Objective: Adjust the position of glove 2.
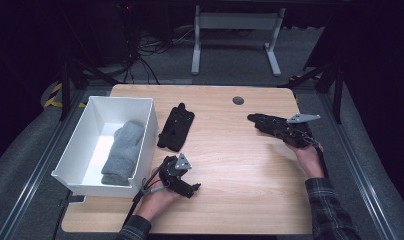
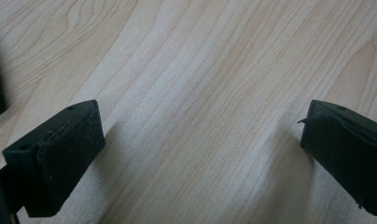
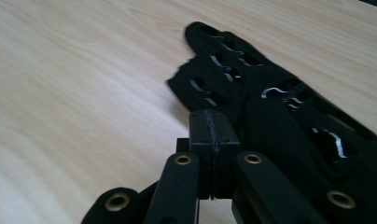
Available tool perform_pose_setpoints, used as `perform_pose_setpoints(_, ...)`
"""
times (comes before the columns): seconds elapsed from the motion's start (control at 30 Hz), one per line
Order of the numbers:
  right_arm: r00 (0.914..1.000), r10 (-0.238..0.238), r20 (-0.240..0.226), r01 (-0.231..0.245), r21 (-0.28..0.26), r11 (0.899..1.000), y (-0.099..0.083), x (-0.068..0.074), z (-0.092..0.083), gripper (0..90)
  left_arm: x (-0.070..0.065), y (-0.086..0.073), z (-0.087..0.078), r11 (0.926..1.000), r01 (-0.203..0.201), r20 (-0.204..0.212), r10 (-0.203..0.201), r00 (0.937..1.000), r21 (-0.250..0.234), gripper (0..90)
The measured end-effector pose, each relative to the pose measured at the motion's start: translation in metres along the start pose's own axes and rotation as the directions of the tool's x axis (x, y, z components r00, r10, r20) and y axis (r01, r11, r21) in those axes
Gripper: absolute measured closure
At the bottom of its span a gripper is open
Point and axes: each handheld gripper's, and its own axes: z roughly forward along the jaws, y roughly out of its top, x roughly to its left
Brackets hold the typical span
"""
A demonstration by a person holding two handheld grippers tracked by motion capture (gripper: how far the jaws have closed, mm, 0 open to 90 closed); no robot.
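Observation:
A black glove point(image 1: 264, 123) with glossy markings lies stretched at the right of the wooden table point(image 1: 230, 165), reaching ahead of my right gripper point(image 1: 277, 129). In the right gripper view that glove point(image 3: 270, 102) runs along the right side of the gripper point(image 3: 214, 126). Its pads are pressed together, apparently on a fold of the fabric. A second black glove point(image 1: 176, 127) lies flat beside the white bin point(image 1: 90, 182). My left gripper point(image 1: 188, 187) rests low near the front edge. In its own view the left gripper point(image 2: 200, 154) stands wide open over bare wood.
The white bin at the table's left holds a grey knitted glove or sock point(image 1: 124, 150). A round dark grommet point(image 1: 238, 100) sits near the far edge. Beyond the table are cables and a white desk frame point(image 1: 235, 45) on the floor.

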Motion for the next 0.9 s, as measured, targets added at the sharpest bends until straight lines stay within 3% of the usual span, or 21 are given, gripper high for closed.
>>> perform_pose_setpoints(0.27, 0.9974, 0.024, 0.068, -0.028, 0.053, 0.998, 0.002, -0.029, 0.014, 90.0, 0.001, 0.0, 0.0, 1.0, 0.003, -0.004, -0.003, 1.0, -0.002, 0.0)
perform_pose_setpoints(0.4, 0.9967, 0.042, 0.069, -0.048, 0.087, 0.995, -0.006, -0.036, 0.018, 90.0, 0.002, -0.001, -0.001, 1.0, -0.008, 0.005, 0.008, 1.0, -0.001, 0.1)
perform_pose_setpoints(0.5, 0.9966, 0.043, 0.071, -0.05, 0.11, 0.993, -0.012, -0.036, 0.022, 90.0, 0.003, -0.002, -0.002, 0.9998, -0.022, 0.018, 0.022, 0.9996, -0.003, 0.4)
perform_pose_setpoints(0.63, 0.9965, 0.051, 0.066, -0.057, 0.091, 0.994, -0.017, -0.034, 0.019, 90.0, 0.003, -0.002, -0.002, 0.9997, -0.023, 0.02, 0.023, 0.9995, -0.004, 0.4)
perform_pose_setpoints(0.9, 0.9984, 0.034, 0.045, -0.039, 0.1, 0.994, -0.025, -0.019, 0.007, 90.0, 0.003, -0.002, -0.002, 0.9998, -0.021, 0.025, 0.021, 0.9995, -0.003, 0.4)
